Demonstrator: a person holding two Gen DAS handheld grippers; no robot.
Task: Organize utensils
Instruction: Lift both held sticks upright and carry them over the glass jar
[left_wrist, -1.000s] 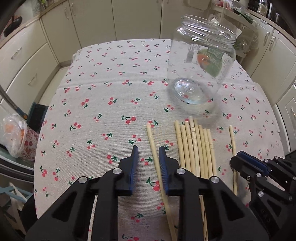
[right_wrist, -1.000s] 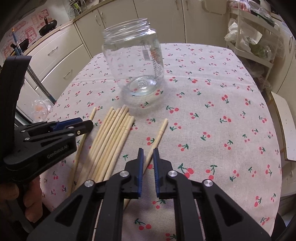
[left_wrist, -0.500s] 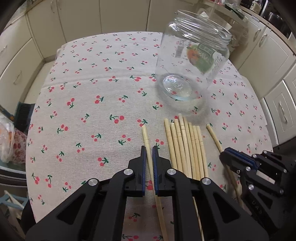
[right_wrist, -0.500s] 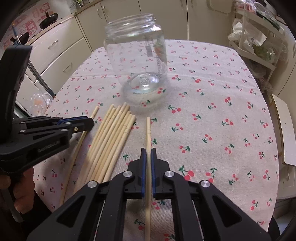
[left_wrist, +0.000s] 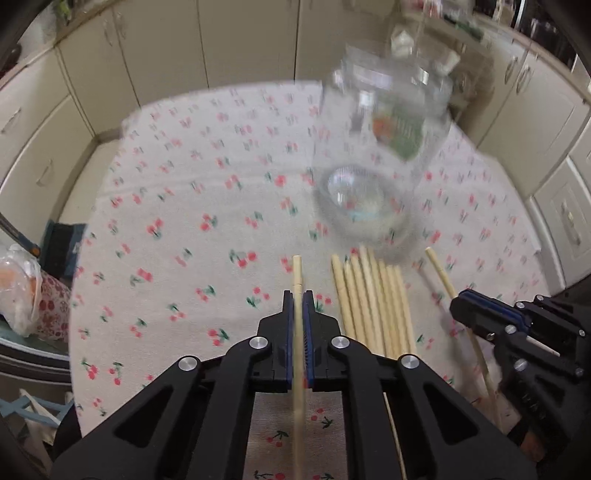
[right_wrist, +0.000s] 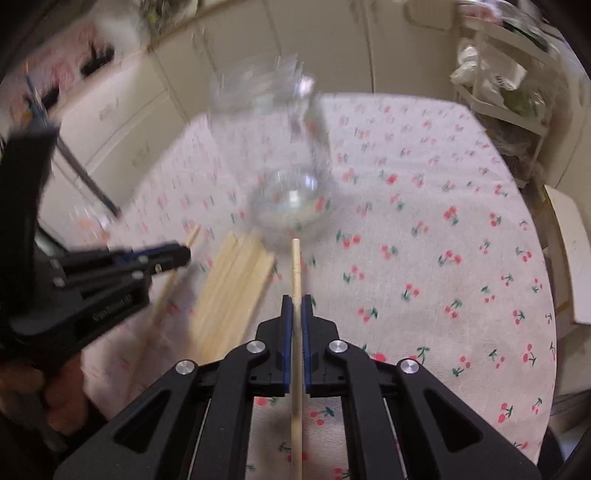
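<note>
My left gripper (left_wrist: 297, 300) is shut on one pale wooden chopstick (left_wrist: 297, 269), which runs straight up between the blue pads. The right gripper (right_wrist: 296, 299) is shut on another chopstick (right_wrist: 295, 262) in the same way. Between them, several more chopsticks (left_wrist: 369, 302) lie side by side on the cherry-print tablecloth (left_wrist: 192, 206). An empty clear glass jar (left_wrist: 380, 155) stands upright just beyond their tips, blurred in both views. The left wrist view shows the right gripper (left_wrist: 456, 306) low at the right. In the right wrist view, the left gripper (right_wrist: 183, 254) sits at the left, with a hand below it.
Cream kitchen cabinets (left_wrist: 155, 55) ring the table on the far and left sides. A plastic bag (left_wrist: 18, 291) sits off the table's left edge. A white wire shelf rack (right_wrist: 509, 96) with bags stands beyond the table's right side.
Both grippers stood open around a chopstick a second ago and have since closed on it. Each held chopstick now lines up with its fingers. The views have turned blurry.
</note>
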